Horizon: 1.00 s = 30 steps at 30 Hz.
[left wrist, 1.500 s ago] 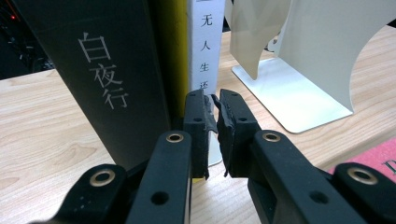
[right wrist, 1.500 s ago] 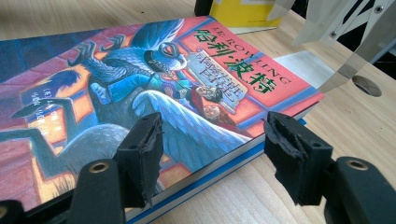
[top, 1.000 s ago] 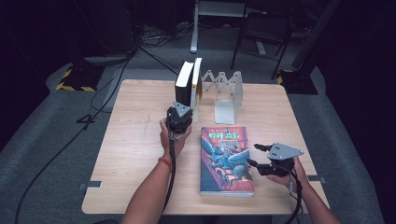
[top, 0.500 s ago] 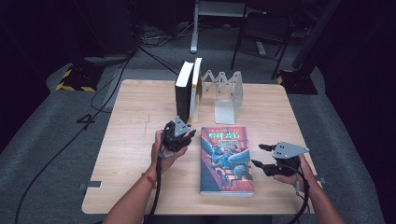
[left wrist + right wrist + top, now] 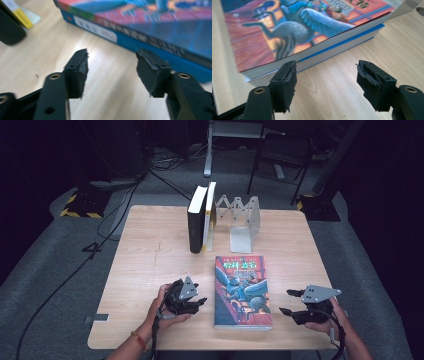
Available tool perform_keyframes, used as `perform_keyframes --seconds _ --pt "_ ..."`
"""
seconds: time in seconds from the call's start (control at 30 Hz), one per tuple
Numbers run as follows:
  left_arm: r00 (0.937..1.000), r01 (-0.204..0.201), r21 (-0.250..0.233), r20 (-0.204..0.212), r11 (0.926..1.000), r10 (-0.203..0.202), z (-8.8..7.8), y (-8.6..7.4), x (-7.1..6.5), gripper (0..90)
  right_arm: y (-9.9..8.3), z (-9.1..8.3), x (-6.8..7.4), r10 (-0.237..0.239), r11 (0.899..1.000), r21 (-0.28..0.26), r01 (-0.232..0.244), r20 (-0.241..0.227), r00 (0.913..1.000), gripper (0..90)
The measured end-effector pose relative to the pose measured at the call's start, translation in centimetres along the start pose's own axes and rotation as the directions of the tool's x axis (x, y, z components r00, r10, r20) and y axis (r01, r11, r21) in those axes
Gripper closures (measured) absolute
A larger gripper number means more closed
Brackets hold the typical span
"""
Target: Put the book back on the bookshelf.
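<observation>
A colourful illustrated book (image 5: 243,290) lies flat on the wooden table (image 5: 150,250), cover up. My left gripper (image 5: 199,303) sits low on the table just left of the book's spine, held in a hand. Its jaws have just been opening, and in the left gripper view the left gripper (image 5: 112,55) stands open over bare wood with the blue spine (image 5: 160,50) ahead. My right gripper (image 5: 290,302) hovers right of the book. Its jaws have also just been opening a little; the right gripper (image 5: 326,66) is open, facing the book's page edge (image 5: 287,30), nothing between the pads.
Two books (image 5: 201,217) stand upright at the table's far middle, their lower ends (image 5: 15,17) showing in the left gripper view. A folding metal book rack (image 5: 242,217) stands right of them, its edge (image 5: 407,6) beyond the flat book. Cables lie on the floor behind.
My left hand has come back from the upright books toward the near edge and lowered beside the flat book, its jaws opening. The right hand has shifted slightly outward.
</observation>
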<state>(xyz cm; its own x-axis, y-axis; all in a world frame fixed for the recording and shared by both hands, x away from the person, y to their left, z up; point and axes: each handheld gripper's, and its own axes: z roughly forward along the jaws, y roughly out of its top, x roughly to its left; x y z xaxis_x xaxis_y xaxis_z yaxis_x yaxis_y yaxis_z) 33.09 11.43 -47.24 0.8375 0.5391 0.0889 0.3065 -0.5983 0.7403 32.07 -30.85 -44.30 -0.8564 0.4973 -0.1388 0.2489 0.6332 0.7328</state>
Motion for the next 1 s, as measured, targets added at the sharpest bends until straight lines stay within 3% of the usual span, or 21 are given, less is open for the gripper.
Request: perform_keyframes --seconds 0.07,0.23,0.33,0.5,0.67,0.8,0.87,1.0 --pt "0.9991 0.013 0.012 0.039 0.9998 -0.014 -0.1 -0.8 -0.4 35.4 0.0 0.1 0.6 -0.028 0.999 0.025 0.029 -0.018 0.9994 33.0" --pt "0.9977 0.012 0.067 0.067 0.9977 -0.016 -0.2 -2.1 -1.1 28.8 0.2 0.7 1.3 -0.065 0.997 0.043 0.068 -0.074 0.9951 33.1" --pt "0.9989 0.000 0.097 0.046 0.9953 -0.004 -0.2 -2.4 -1.4 27.0 0.2 1.1 1.6 -0.078 0.995 0.050 0.084 -0.112 0.9907 32.9" --pt "0.9956 0.012 0.120 0.091 0.9927 -0.023 0.1 -3.0 -1.5 23.6 0.4 1.4 2.0 -0.083 0.996 0.033 0.088 -0.129 0.9881 32.6" --pt "0.9937 0.026 0.123 0.105 0.9921 -0.039 0.4 -3.0 -1.4 21.0 0.4 1.7 2.0 -0.074 0.997 0.028 0.079 -0.141 0.9873 34.4" --pt "0.9926 0.031 0.112 0.113 0.9932 -0.044 0.4 -3.2 -1.3 20.6 0.1 1.5 2.0 -0.105 0.991 0.068 0.116 -0.157 0.9820 34.3" --pt "0.9927 0.023 0.107 0.116 0.9940 -0.035 0.5 -3.2 -1.3 20.1 0.0 1.5 1.9 -0.092 0.993 0.060 0.103 -0.167 0.9817 34.4" --pt "0.9937 0.036 0.096 0.102 0.9947 -0.046 1.0 -3.0 -1.1 18.9 0.6 1.5 1.6 -0.001 1.000 0.012 0.003 -0.207 0.9783 37.8"
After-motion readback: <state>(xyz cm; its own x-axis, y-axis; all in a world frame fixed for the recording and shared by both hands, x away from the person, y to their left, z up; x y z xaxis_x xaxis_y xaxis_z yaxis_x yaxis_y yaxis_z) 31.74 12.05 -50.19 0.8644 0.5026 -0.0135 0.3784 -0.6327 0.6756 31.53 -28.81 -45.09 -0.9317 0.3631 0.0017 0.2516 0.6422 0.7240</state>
